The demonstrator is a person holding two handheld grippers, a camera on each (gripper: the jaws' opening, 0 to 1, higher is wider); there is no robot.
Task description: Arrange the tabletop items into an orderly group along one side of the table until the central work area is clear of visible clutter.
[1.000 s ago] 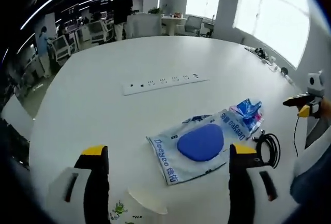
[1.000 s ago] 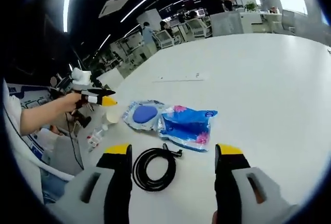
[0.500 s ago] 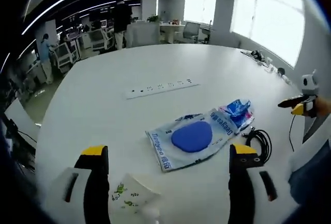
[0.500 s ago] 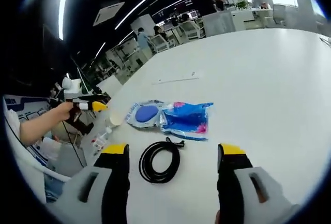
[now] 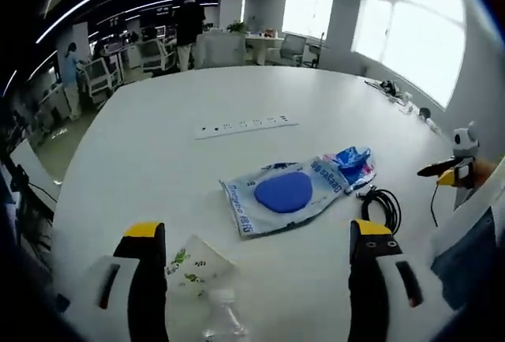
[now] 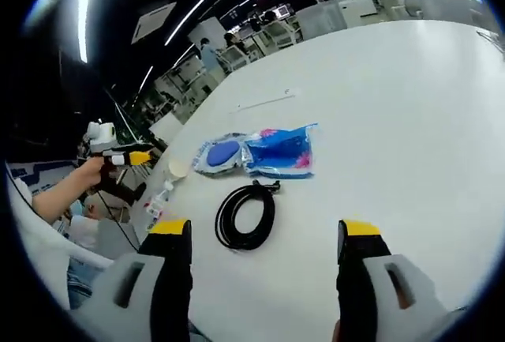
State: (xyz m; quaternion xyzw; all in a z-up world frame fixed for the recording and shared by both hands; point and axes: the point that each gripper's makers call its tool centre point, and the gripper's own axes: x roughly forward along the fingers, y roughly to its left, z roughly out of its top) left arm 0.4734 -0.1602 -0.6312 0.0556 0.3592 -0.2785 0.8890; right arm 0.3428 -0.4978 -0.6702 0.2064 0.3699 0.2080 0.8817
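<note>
at bottom edge, clear bottle (image 5: 223, 322) cut off, paper cup (image 5: 193, 267) beside

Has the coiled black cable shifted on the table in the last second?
No. The coiled black cable lies just in front of the blue packet, as before; the right gripper's camera moved.

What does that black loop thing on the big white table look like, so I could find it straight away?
On the wide white table, look for the two plastic packets lying side by side, the blue packet being the brighter. On the near side of it in the right gripper view lies the cable, coiled in a ring. It is the one black, round, thin thing there.
</note>
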